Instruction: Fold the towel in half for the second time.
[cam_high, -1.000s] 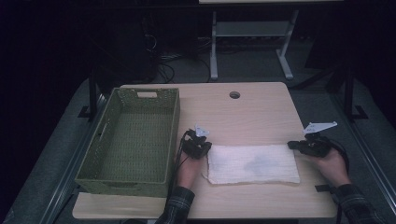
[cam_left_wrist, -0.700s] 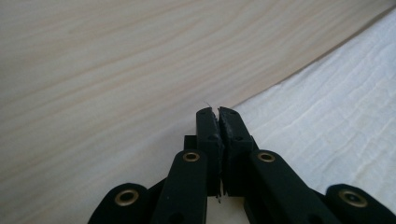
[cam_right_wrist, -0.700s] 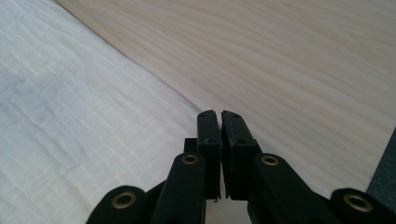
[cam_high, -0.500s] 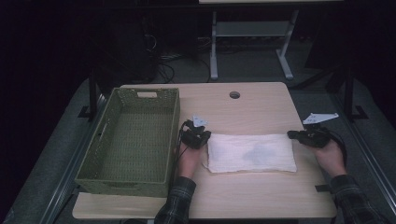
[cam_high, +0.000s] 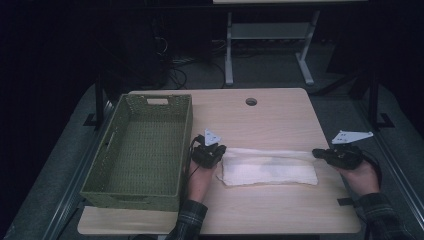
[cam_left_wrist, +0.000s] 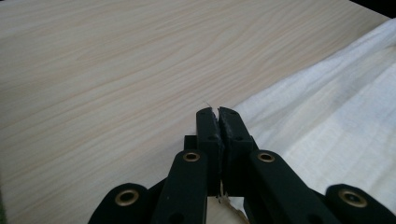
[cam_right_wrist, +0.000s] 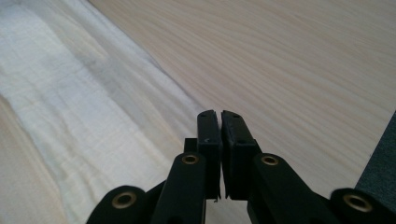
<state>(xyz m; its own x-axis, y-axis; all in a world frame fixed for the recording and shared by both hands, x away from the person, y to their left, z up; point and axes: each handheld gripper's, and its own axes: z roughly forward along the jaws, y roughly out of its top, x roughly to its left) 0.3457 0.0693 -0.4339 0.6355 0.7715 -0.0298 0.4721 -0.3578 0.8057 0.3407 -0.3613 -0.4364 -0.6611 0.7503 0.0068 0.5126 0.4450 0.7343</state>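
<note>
A white cloth lies across the near middle of the wooden table. Its far edge is raised and pulled into a taut band between my two grippers. My left gripper is shut on the cloth's far left corner, and my right gripper is shut on the far right corner. In the left gripper view the jaws are pressed together with frayed fabric at the tips, and the cloth spreads away to the right. The right gripper view has the jaws closed too, the cloth running off to the left.
An empty green woven basket stands at the left of the table, close beside my left hand. A round cable hole sits near the far edge. Bare wood lies beyond the cloth. The table's right edge is near my right hand.
Both grippers have risen slightly with the cloth's far corners. The far edge has lifted and stretched taut, and the cloth's near edge has slid a little away from the person.
</note>
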